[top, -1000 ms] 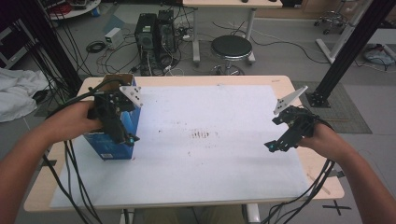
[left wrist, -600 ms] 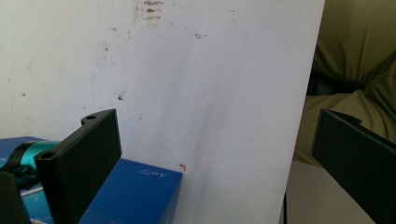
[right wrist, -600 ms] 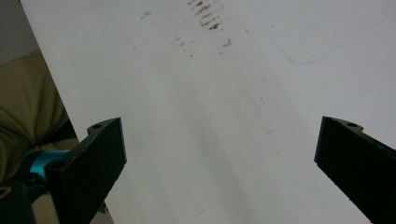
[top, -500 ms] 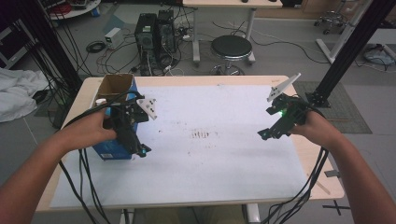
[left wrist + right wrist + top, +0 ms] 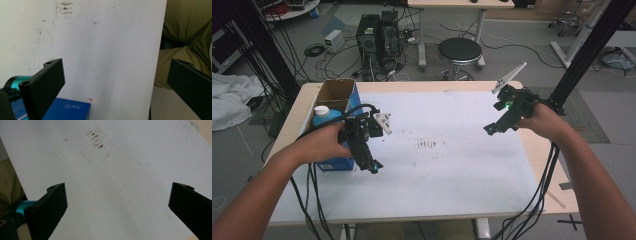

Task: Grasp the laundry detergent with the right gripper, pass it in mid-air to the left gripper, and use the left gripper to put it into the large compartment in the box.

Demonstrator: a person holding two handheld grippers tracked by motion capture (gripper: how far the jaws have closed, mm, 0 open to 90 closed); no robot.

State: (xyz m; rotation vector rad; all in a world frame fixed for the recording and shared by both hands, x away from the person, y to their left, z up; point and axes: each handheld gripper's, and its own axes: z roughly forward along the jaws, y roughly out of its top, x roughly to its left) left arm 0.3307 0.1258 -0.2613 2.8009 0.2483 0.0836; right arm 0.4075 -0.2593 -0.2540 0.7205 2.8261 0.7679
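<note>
Hovering with jaws spread wide and empty, the left claw (image 5: pixel 373 166) sits just beside the blue box (image 5: pixel 337 131) at the table's (image 5: pixel 452 190) left edge. That box stands upright, open-topped, with a white-capped bottle (image 5: pixel 323 115) inside. The right claw (image 5: pixel 490 131), also open and empty, hangs well apart across the table, so the left is far nearer.

Lab or tech workshop. Computer towers (image 5: pixel 379 31) on floor, tangled cables (image 5: pixel 314 50) around them, black round stool (image 5: pixel 460 50), black metal frame beams (image 5: pixel 589 47), wooden counter (image 5: pixel 532 150) under white sheet (image 5: pixel 452 165).
</note>
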